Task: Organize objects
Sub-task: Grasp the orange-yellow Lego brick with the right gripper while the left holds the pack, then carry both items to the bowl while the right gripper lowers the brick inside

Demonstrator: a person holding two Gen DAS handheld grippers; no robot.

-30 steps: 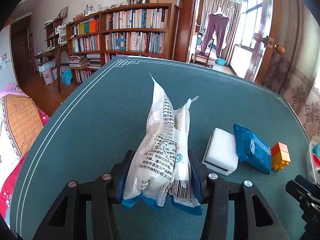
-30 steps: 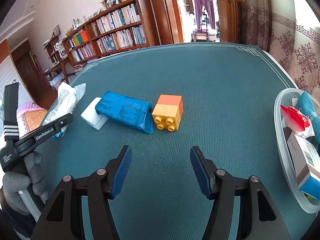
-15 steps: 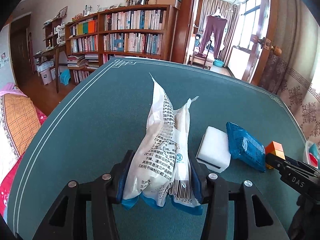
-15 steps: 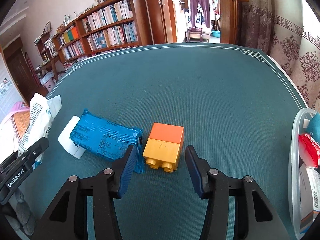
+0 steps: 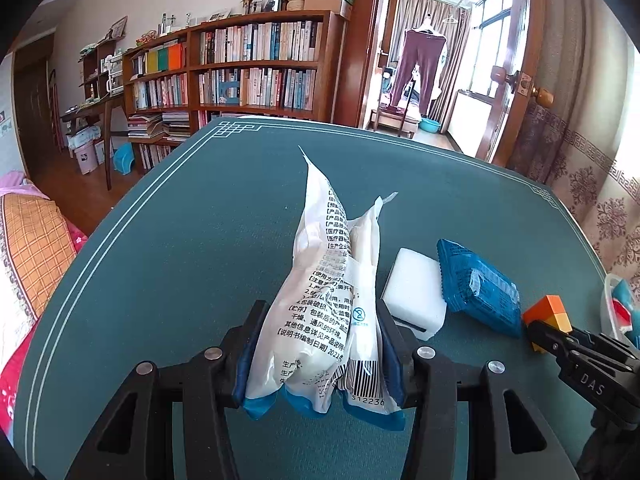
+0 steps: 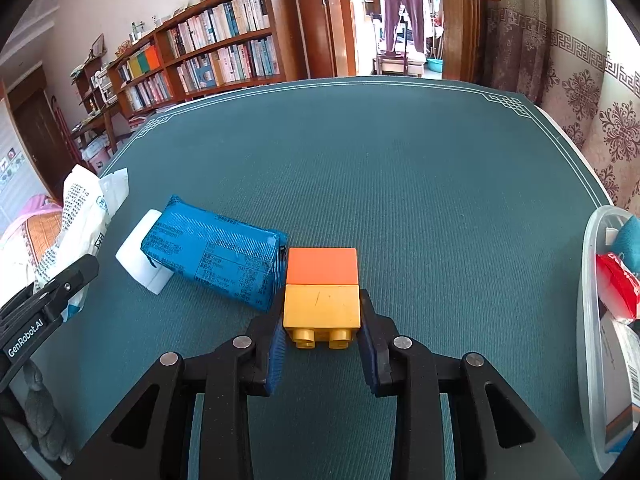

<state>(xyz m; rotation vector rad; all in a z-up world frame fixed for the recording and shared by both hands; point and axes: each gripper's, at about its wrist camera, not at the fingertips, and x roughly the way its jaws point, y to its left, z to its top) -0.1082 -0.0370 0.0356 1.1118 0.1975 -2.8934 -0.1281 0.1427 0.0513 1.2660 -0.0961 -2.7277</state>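
My left gripper (image 5: 318, 354) is shut on a white printed plastic packet (image 5: 334, 312) and holds it upright over the green table; the packet also shows in the right wrist view (image 6: 80, 216). My right gripper (image 6: 322, 334) has closed around the yellow half of a yellow and orange toy block (image 6: 322, 288) lying on the table, with both pads against its sides. A blue foil packet (image 6: 216, 256) lies left of the block, leaning on a white foam block (image 6: 142, 258). In the left wrist view the blue packet (image 5: 478, 286) and foam block (image 5: 414, 294) lie to my right.
A clear plastic tub (image 6: 590, 320) with several packets in it stands at the right table edge. The green cloth table (image 6: 400, 168) stretches ahead. A bookshelf (image 5: 240, 72) and a doorway stand beyond the far edge.
My right gripper has moved forward to the toy block and its jaws have closed in on the yellow half. My left gripper still holds the white packet and has barely moved.
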